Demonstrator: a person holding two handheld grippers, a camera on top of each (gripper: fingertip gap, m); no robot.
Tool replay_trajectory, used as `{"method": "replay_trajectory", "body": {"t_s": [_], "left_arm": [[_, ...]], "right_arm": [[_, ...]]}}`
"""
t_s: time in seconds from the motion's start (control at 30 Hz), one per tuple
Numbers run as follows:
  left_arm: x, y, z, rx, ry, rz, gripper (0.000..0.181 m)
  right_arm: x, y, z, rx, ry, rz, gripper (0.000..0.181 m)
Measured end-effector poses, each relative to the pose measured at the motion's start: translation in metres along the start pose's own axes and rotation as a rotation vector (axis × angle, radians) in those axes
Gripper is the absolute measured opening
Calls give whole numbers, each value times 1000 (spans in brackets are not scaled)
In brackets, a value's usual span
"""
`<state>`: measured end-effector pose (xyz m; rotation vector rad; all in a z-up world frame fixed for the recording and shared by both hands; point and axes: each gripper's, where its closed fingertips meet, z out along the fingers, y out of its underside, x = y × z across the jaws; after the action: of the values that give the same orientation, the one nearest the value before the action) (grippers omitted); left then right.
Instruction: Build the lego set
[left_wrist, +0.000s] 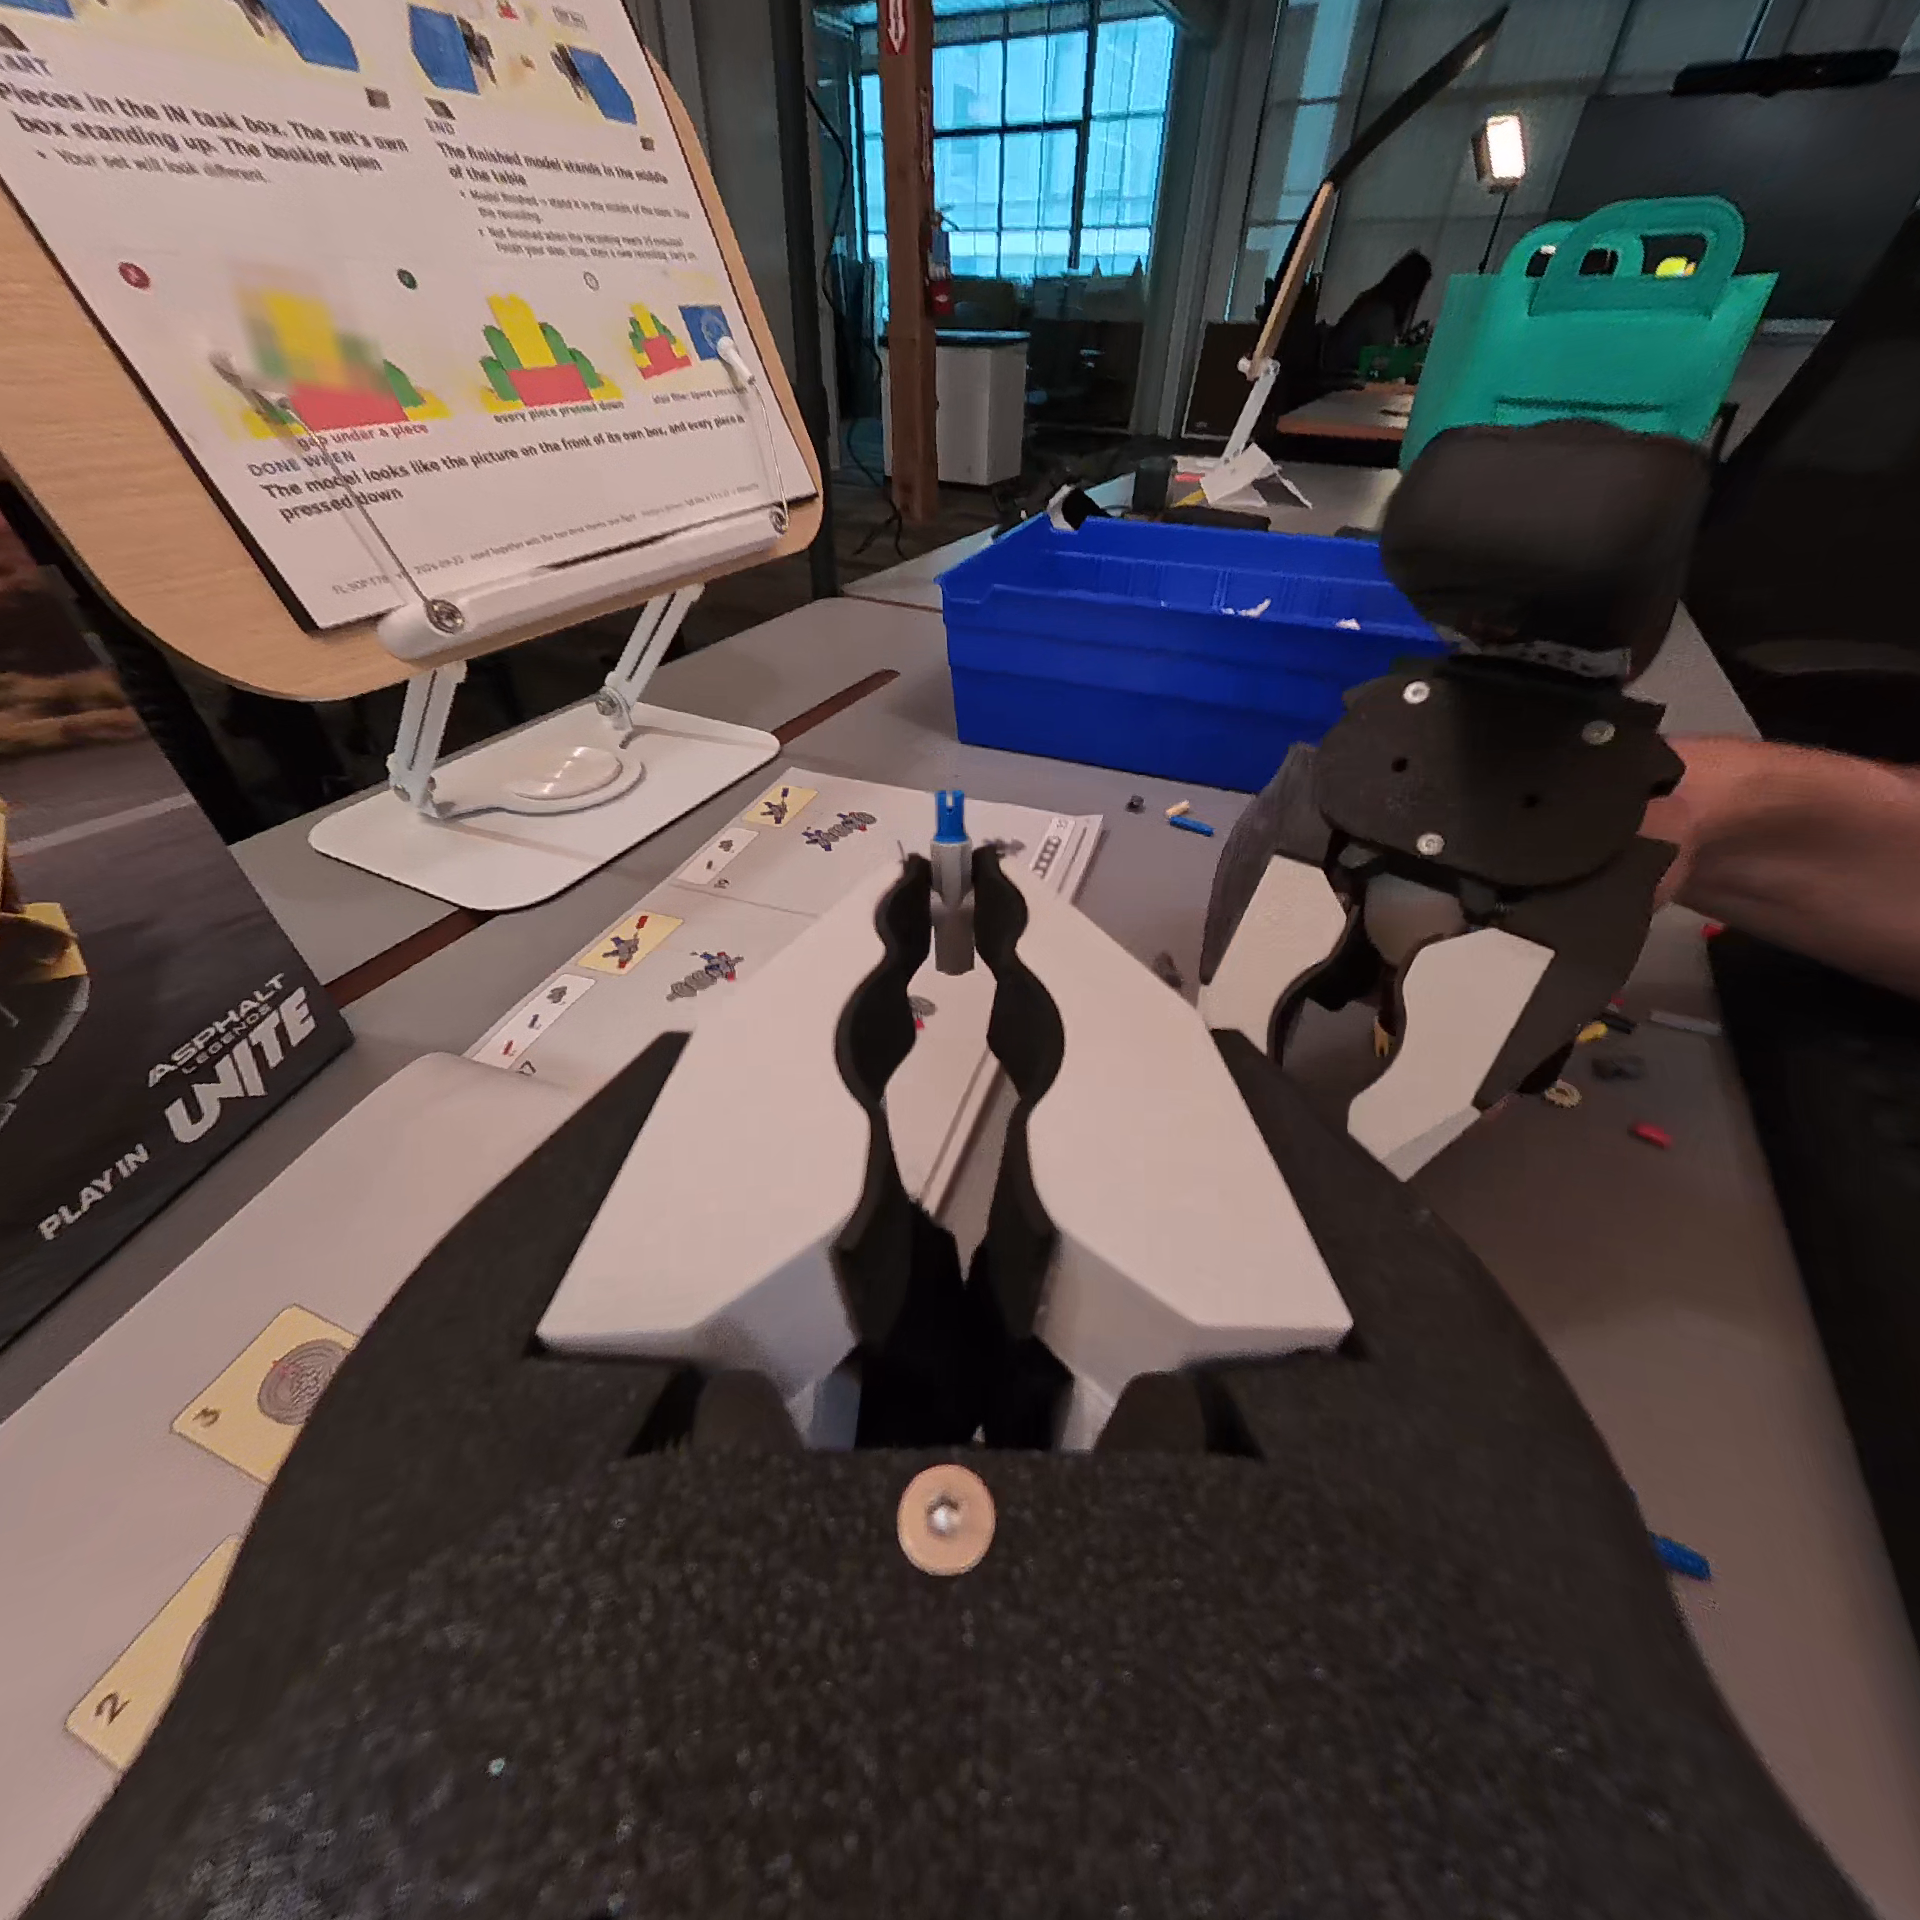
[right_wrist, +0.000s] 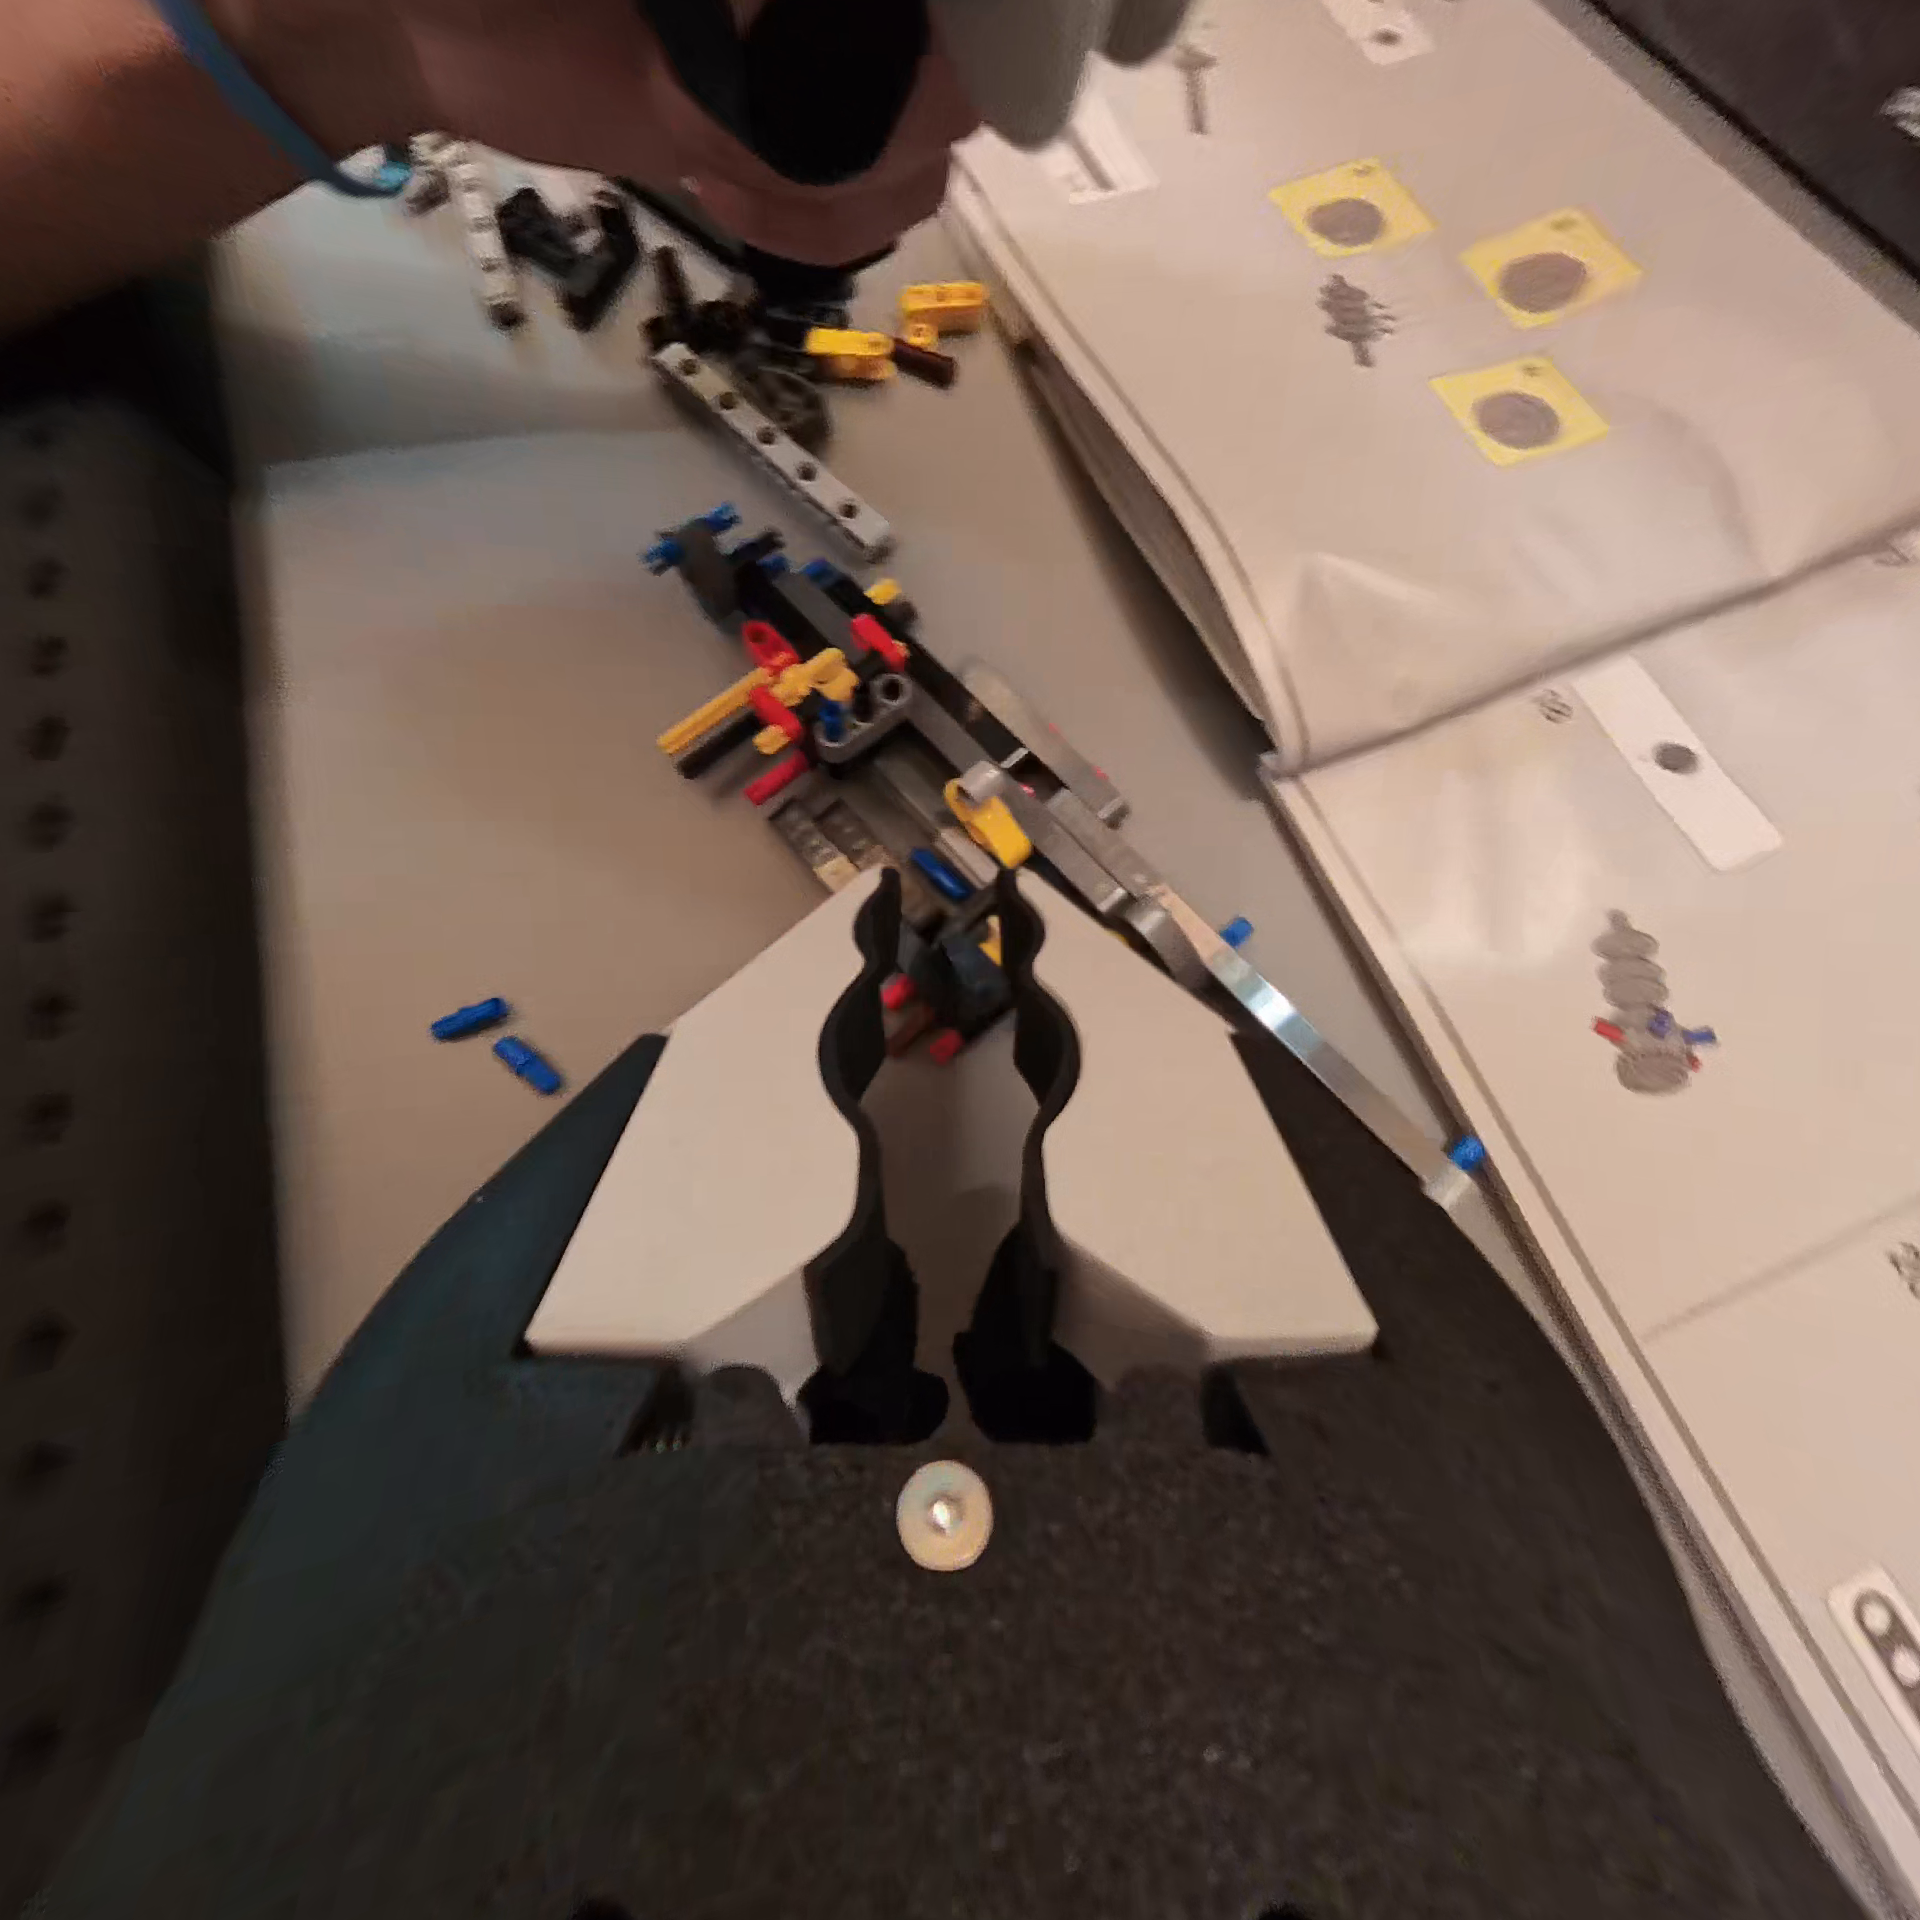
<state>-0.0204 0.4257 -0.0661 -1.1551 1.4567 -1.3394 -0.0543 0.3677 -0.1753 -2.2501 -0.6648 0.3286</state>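
Observation:
My left gripper (left_wrist: 948, 868) is shut on a small grey connector (left_wrist: 951, 920) with a blue pin (left_wrist: 948, 816) sticking out of its top. It holds it upright above the open instruction booklet (left_wrist: 727, 914). My right gripper (right_wrist: 940, 883) is closed around the near end of a long, partly built lego assembly (right_wrist: 831, 707) of black, grey, yellow, red and blue parts, and a dark block (right_wrist: 966, 977) sits between its pads. The right gripper also shows in the left wrist view (left_wrist: 1382, 1039), to the right of the left one and pointing down at the table.
Loose pieces (right_wrist: 810, 343) and two blue pins (right_wrist: 499, 1039) lie on the grey table beside the booklet (right_wrist: 1455, 520). A blue bin (left_wrist: 1143, 665), a stand with an instruction sheet (left_wrist: 416, 312), the set's box (left_wrist: 135, 1039) and a green bag (left_wrist: 1590, 322) stand around. A hand (right_wrist: 520, 83) is at the far edge. The tips of one gripper are about 12 cm away from the tips of the other.

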Motion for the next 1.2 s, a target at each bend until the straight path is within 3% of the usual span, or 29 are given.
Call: {"method": "replay_trajectory", "body": {"t_s": [0.13,0.23,0.37,0.5,0.77,0.9,1.03,1.1,1.2], "left_arm": [[6,23,1,-145,48,15,6],[7,40,-5,-251,48,87,6],[16,41,-18,-274,88,64,6],[45,52,-42,-358,142,63,6],[54,109,-101,-597,-93,63,6],[47,120,-126,-618,-211,-7,6],[45,134,-135,-659,-251,-14,7],[52,127,-130,-580,-214,-69,7],[62,96,-123,-394,-171,-173,7]], "right_arm": [[0,9,10,-146,15,-111,17],[-4,0,11,-96,-14,-85,16],[-7,1,11,-85,-35,-56,14],[1,18,5,-198,31,-131,15],[10,35,-3,-239,3,11,29],[8,39,1,-211,-58,105,31],[19,32,-2,-158,-25,125,32],[19,20,-8,-102,-15,118,32],[-2,-31,-21,137,-45,99,30]]}}
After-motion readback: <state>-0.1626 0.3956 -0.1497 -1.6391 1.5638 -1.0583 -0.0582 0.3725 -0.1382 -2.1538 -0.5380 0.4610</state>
